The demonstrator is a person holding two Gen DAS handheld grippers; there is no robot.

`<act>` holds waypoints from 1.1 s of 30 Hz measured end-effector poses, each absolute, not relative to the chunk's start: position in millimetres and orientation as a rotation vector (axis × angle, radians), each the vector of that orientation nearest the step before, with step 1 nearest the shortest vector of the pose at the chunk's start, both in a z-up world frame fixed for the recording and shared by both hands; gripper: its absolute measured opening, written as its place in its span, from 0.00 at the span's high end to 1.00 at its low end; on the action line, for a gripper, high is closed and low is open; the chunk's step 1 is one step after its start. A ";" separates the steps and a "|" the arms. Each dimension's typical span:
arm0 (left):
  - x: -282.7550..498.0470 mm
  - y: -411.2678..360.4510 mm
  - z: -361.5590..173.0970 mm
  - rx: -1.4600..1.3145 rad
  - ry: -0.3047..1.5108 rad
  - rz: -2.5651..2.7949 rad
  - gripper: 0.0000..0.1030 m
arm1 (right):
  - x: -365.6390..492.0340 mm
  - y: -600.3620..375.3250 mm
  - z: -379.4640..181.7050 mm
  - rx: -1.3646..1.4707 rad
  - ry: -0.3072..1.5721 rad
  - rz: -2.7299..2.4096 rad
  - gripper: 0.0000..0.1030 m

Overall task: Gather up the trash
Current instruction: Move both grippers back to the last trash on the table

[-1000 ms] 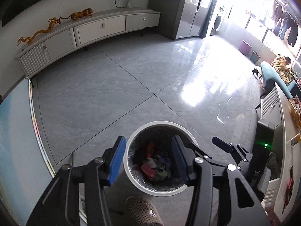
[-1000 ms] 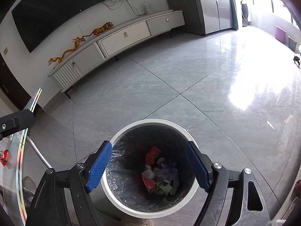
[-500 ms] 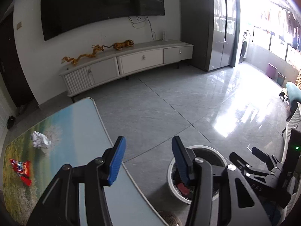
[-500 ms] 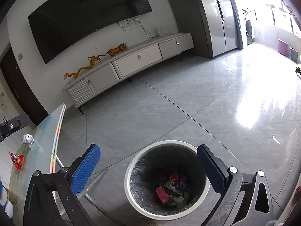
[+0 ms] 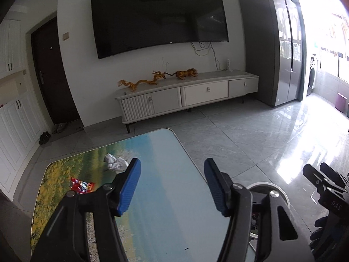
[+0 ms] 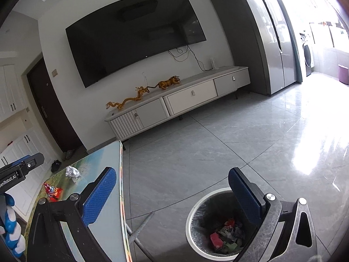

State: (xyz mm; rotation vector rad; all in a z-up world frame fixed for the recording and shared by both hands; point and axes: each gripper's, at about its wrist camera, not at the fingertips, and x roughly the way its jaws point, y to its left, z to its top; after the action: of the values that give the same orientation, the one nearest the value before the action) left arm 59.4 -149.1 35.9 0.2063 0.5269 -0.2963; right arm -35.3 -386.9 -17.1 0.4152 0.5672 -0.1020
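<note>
Trash left to collect: a crumpled paper [image 5: 115, 163] and a red wrapper [image 5: 81, 185] on the table [image 5: 174, 196], at ten o'clock of the left tongs [image 5: 172, 184], whose jaws have just been opening, empty. Right tongs [image 6: 174, 196] gape empty beside the bin [image 6: 196, 218]. Next: reach, pinch the paper.
</note>
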 end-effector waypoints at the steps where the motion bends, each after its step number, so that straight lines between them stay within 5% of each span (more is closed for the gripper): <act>1: 57.2 -143.4 37.6 0.200 0.521 -0.285 0.43 | -35.3 -381.9 -13.8 0.411 0.562 -0.096 0.00; 11: 41.5 -84.6 53.8 0.119 0.483 -0.193 0.42 | -31.6 -341.9 7.8 0.344 0.549 -0.040 0.00; 15: 37.9 -62.6 56.9 0.092 0.470 -0.149 0.33 | -29.8 -323.0 14.9 0.313 0.549 -0.012 0.00; 33: 62.8 16.1 41.1 -0.037 0.494 -0.032 0.33 | 5.7 -251.9 25.3 0.164 0.592 0.095 0.00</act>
State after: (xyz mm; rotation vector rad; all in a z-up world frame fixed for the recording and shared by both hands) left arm 62.8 16.1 41.1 -0.0371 0.4936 -0.0316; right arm 5.7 -251.9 25.3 0.1638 0.5920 0.0947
